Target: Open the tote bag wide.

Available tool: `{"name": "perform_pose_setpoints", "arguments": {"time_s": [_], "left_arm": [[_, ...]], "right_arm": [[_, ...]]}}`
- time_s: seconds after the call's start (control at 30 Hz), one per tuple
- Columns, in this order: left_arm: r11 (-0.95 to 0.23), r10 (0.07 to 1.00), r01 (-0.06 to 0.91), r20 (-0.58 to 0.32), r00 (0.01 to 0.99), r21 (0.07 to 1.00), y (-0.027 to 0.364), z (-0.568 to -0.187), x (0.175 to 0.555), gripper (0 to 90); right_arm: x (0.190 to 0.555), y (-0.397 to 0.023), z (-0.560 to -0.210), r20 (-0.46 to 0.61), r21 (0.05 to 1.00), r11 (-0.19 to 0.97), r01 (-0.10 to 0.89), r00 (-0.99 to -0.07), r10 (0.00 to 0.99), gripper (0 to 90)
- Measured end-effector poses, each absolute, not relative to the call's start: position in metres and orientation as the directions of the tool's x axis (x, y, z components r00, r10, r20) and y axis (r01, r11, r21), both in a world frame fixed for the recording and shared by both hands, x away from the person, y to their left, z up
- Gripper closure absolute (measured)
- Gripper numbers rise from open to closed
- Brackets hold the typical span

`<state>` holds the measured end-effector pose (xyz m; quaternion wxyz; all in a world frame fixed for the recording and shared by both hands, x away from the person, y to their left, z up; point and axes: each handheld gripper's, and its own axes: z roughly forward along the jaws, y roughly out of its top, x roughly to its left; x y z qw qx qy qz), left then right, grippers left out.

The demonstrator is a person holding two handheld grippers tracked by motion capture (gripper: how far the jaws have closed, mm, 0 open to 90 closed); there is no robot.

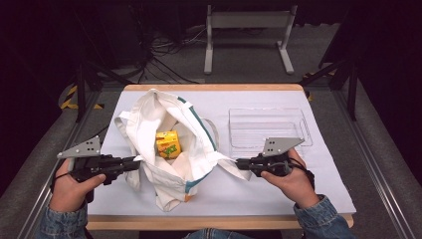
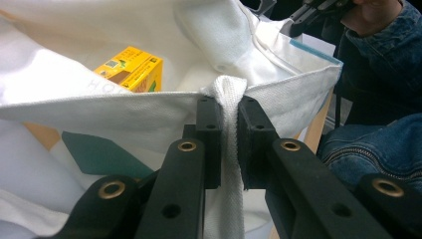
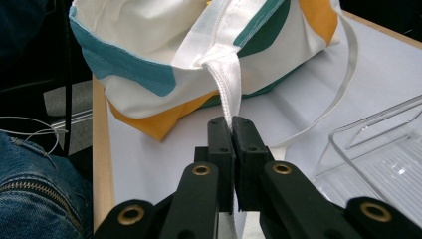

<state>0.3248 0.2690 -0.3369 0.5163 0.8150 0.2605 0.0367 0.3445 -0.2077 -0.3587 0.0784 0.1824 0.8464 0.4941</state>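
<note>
A white cloth tote bag (image 1: pixel 169 144) with teal and orange patches lies open on the white table cover. Inside it sits a yellow carton (image 1: pixel 168 144), which the left gripper view catches past the bag's rim (image 2: pixel 130 68). My left gripper (image 1: pixel 135 161) is shut on the bag's left strap (image 2: pixel 228 99) at the rim. On the opposite side my right gripper (image 1: pixel 240 163) is shut on the right strap (image 3: pixel 228 87), and the bag (image 3: pixel 164 55) hangs off that strap. Together the two grippers hold the bag's mouth spread apart.
A clear plastic tray (image 1: pixel 268 127) stands at the back right of the table, close to my right gripper (image 3: pixel 378 149). The table's wooden front edge (image 1: pixel 219 221) runs just under my hands. A metal stand (image 1: pixel 249 30) is on the floor beyond.
</note>
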Motion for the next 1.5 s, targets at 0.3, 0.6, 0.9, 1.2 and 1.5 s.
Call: {"name": "perform_pose_setpoints", "arguments": {"time_s": [0.3,0.6,0.9,1.2,1.5], "left_arm": [[-0.344,0.459,0.390,-0.210,0.863,0.854,0.265,-0.339,0.325,75.0],[-0.325,0.468,0.390,-0.212,0.858,0.861,0.268,-0.335,0.322,56.9],[-0.252,0.530,0.365,-0.188,0.827,0.896,0.286,-0.325,0.315,41.0],[-0.149,0.666,0.378,-0.189,0.722,0.914,0.300,-0.324,0.316,37.4],[-0.069,0.729,0.381,-0.214,0.651,0.922,0.305,-0.332,0.324,33.4]], "right_arm": [[0.344,-0.201,-0.360,0.078,0.874,0.425,0.235,-0.932,0.354,73.8],[0.347,-0.195,-0.344,0.074,0.909,0.366,0.197,-0.943,0.325,59.0],[0.360,-0.170,-0.322,0.052,0.938,0.311,0.152,-0.950,0.307,45.4],[0.380,-0.137,-0.316,0.051,0.949,0.280,0.148,-0.944,0.325,35.2],[0.397,-0.112,-0.322,0.044,0.947,0.278,0.162,-0.922,0.385,26.2]]}}
